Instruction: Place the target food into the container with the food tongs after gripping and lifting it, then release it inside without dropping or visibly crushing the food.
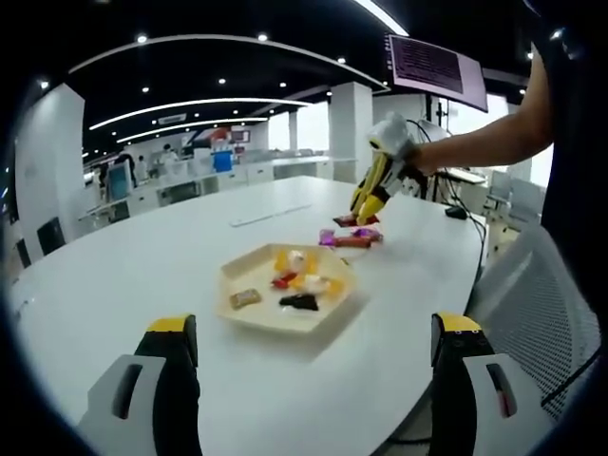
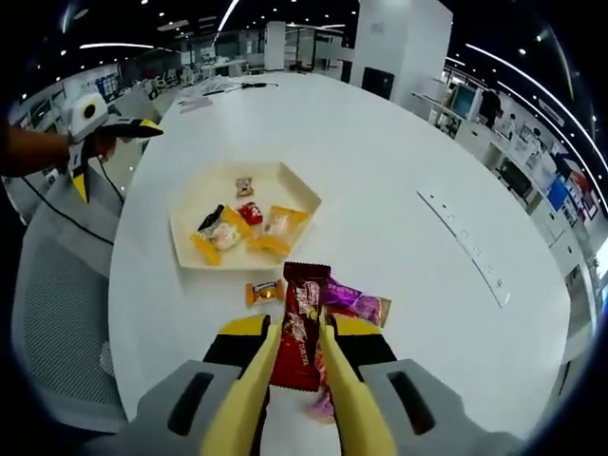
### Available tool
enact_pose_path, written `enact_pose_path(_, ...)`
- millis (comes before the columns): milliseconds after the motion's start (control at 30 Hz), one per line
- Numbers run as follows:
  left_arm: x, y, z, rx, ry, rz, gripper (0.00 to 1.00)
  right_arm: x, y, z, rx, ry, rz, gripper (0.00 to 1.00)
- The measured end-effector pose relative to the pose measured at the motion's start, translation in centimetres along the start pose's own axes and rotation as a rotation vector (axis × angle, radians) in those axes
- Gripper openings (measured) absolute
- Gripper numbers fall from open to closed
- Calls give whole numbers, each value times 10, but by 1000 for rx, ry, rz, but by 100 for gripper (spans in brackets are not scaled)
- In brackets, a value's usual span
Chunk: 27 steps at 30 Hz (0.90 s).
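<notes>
Two yellow tong arms (image 2: 296, 366) on our right gripper (image 2: 296, 351) close on a dark red snack packet (image 2: 300, 328), just beside the cream hexagonal tray (image 2: 185, 223) of wrapped sweets on the white table (image 2: 399, 142). Our left gripper (image 1: 313, 366) hovers wide open, holding nothing.

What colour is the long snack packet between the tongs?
Dark red, with lighter print. The snack packet shows best in the right gripper view, between the yellow tongs.
</notes>
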<state>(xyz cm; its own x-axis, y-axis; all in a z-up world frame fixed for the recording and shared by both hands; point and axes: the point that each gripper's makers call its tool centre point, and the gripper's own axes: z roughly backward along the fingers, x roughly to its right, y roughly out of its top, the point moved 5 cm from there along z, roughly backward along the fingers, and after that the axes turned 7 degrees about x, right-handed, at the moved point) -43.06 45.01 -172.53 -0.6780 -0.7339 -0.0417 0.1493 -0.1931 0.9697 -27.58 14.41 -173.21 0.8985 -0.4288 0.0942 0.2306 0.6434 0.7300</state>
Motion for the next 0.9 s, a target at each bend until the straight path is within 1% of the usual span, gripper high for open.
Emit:
enact_pose_path(533, 2, 2, 0, 7, -6, 4, 99, -9, 31, -19, 12, 51, 41, 23)
enact_pose_path(600, 3, 3, 0, 15, -10, 6, 99, -11, 37, -23, 14, 61, 52, 23)
enact_pose_path(700, 2, 1, 0, 5, -9, 3, 99, -13, 44, -29, 19, 74, 61, 23)
enact_pose_path(900, 1, 1, 0, 8, -8, 3, 99, -15, 57, -45, 27, 89, 65, 23)
